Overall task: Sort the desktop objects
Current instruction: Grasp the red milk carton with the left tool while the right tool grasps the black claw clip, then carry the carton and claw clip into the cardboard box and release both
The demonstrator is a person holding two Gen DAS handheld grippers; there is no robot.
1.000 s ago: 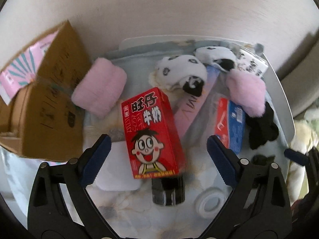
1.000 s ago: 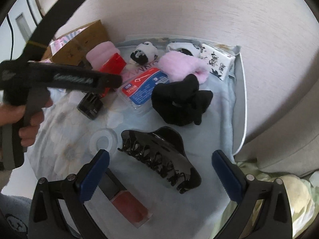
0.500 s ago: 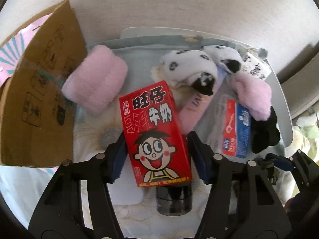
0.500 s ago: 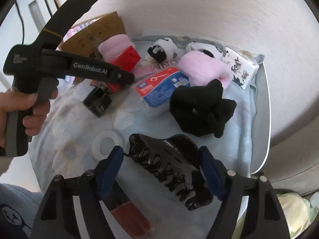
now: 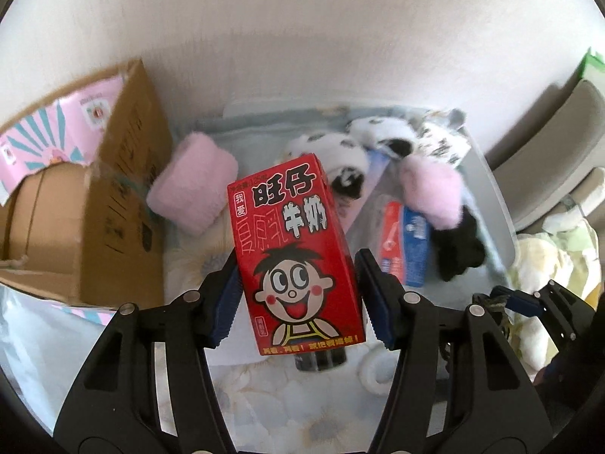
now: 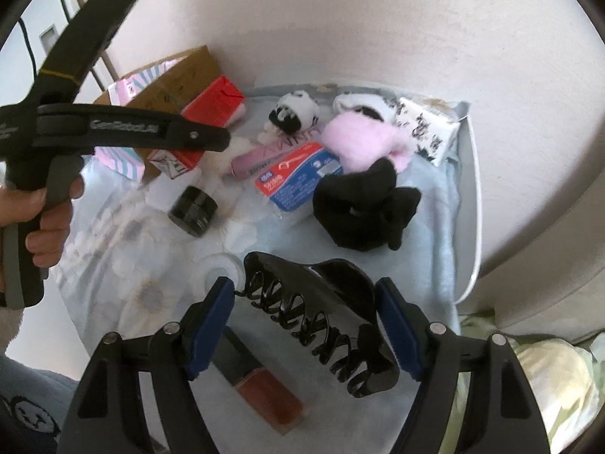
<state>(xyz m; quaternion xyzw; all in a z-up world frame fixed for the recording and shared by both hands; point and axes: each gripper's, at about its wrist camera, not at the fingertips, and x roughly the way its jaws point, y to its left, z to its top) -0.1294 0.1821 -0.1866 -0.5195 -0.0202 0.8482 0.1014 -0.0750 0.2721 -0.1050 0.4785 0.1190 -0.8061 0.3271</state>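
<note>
**A:** ok so what's lying around the left gripper [image 5: 297, 299]? looks crowded

**B:** yeah. open cardboard box [image 5: 94, 223] on its left, pink fluffy roll [image 5: 193, 185] just beside the box, spotted socks [image 5: 329, 155] further back, a blue and red packet [image 5: 406, 246] and a black scrunchie [image 6: 363, 204] to the right. a black jar [image 6: 193, 210] sits right under the carton, partly hidden by it

**A:** and the hand?

**B:** person's hand [image 6: 41, 223] wrapped round the handle, gripper tilted steeply down. blue pads pinching the red milk carton [image 5: 298, 253] on both sides, carton is up off the flowered cloth [image 5: 264, 397]

**A:** which way's the carton pointing?

**B:** long axis runs away from the camera, top end leaning a bit left, cartoon face toward the lens

**A:** right gripper [image 6: 304, 331]?

**B:** also angled down, pads pressed on both ends of the black hair claw [image 6: 321, 314], which lies crosswise between them, teeth facing lower left. lip gloss tube [image 6: 261, 382] right next to it on the cloth
</note>
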